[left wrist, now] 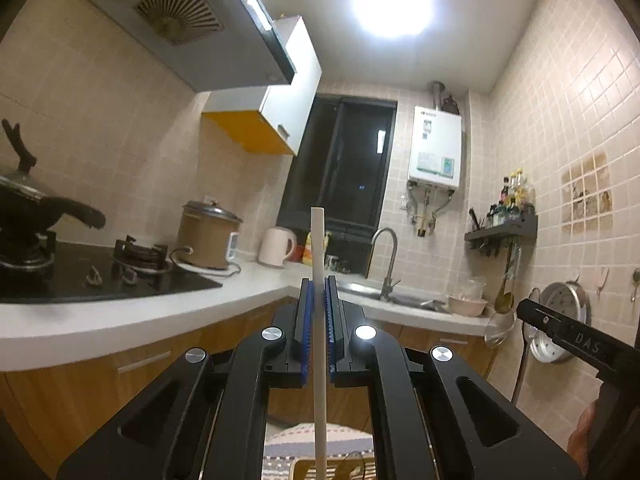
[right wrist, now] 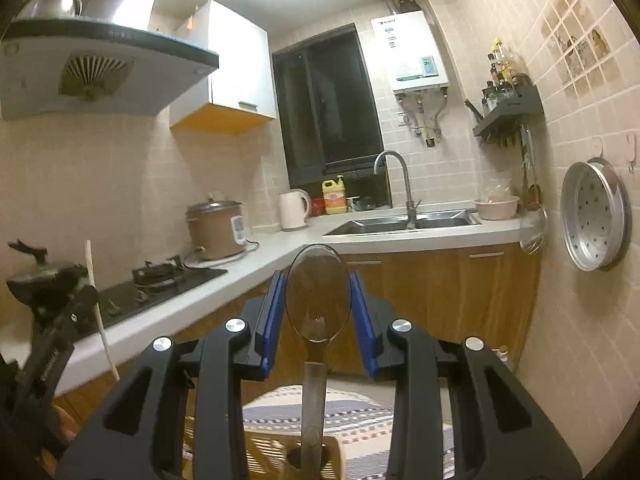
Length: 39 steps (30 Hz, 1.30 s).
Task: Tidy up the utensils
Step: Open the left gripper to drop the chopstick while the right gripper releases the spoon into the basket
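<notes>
My left gripper (left wrist: pixel 319 283) is shut on a thin white chopstick (left wrist: pixel 317 240), which stands upright and sticks out above and below the blue pads. In the right wrist view the same gripper (right wrist: pixel 86 280) shows at the far left with the chopstick (right wrist: pixel 98 312) in it. My right gripper (right wrist: pixel 317 277) is shut on a metal spoon (right wrist: pixel 319 304). The spoon's bowl is up between the pads and its handle hangs down. The right gripper's black finger (left wrist: pixel 560 330) shows at the right edge of the left wrist view. A beige slotted basket (right wrist: pixel 260 454) lies below both grippers.
A white L-shaped counter (right wrist: pixel 280 248) carries a gas hob (right wrist: pixel 160 280), a rice cooker (right wrist: pixel 216 232), a kettle (right wrist: pixel 294 210), a sink (right wrist: pixel 404 226) with a faucet, and a pink bowl (right wrist: pixel 498 206). A steamer tray (right wrist: pixel 594 216) hangs on the right wall. A striped mat (right wrist: pixel 360 420) covers the floor.
</notes>
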### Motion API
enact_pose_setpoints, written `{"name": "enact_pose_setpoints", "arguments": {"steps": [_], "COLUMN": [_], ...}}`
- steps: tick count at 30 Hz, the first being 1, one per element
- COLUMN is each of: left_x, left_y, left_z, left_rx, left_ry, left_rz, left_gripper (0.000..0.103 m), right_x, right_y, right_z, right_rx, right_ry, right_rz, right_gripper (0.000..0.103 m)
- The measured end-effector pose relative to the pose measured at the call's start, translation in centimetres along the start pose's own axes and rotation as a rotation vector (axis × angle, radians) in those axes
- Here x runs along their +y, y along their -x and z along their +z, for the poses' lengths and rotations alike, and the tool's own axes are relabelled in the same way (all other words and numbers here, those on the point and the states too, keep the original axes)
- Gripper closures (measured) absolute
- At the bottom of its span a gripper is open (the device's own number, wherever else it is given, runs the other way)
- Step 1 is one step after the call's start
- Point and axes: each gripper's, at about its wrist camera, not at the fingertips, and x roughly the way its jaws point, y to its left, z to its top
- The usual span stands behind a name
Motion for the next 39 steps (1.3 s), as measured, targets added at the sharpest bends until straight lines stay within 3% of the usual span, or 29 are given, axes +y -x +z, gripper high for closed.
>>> {"name": "enact_pose_setpoints", "arguments": {"steps": [8, 21, 24, 25, 26, 27, 31, 34, 37, 39], "left_x": [1.8, 2.0, 2.1, 2.2, 2.2, 2.3, 3.0, 3.7, 4.3, 4.6], "left_y": [-0.7, 1.1, 2.3, 3.0, 3.4, 3.9, 6.2, 7.8, 8.7, 8.9], "left_z": [-2.8, -3.6, -3.5, -3.4, -3.3, -3.2, -2.7, -2.4, -2.8, -3.8], "left_rx": [0.062, 0.127, 0.127, 0.127, 0.129, 0.130, 0.147, 0.200, 0.312, 0.434], "left_ry": [0.031, -0.016, -0.040, -0.045, -0.047, -0.048, -0.039, -0.011, 0.021, 0.055], "left_rz": [0.059, 0.032, 0.047, 0.050, 0.049, 0.051, 0.056, 0.043, 0.003, -0.048], "left_gripper": [0.099, 0.095, 0.087, 0.084, 0.081, 0.075, 0.075, 0.075, 0.075, 0.074], "right_x": [-0.4, -0.2, -0.2, -0.3, -0.4, -0.4, -0.6, -0.6, -0.3, 0.0], "right_y": [-0.7, 0.8, 1.5, 2.1, 2.6, 3.0, 5.2, 7.0, 8.6, 9.5], "right_z": [-3.0, -5.0, -5.3, -5.5, -5.6, -5.7, -6.2, -6.5, -7.1, -7.9], "right_rx": [0.022, 0.059, 0.086, 0.094, 0.096, 0.098, 0.137, 0.173, 0.242, 0.315], "right_ry": [0.016, 0.060, 0.075, 0.071, 0.067, 0.068, 0.057, 0.060, 0.070, 0.076], "right_rz": [-0.004, 0.018, 0.019, 0.023, 0.025, 0.022, 0.023, 0.025, 0.028, 0.042], "right_gripper": [0.073, 0.071, 0.061, 0.049, 0.047, 0.047, 0.047, 0.047, 0.047, 0.047]}}
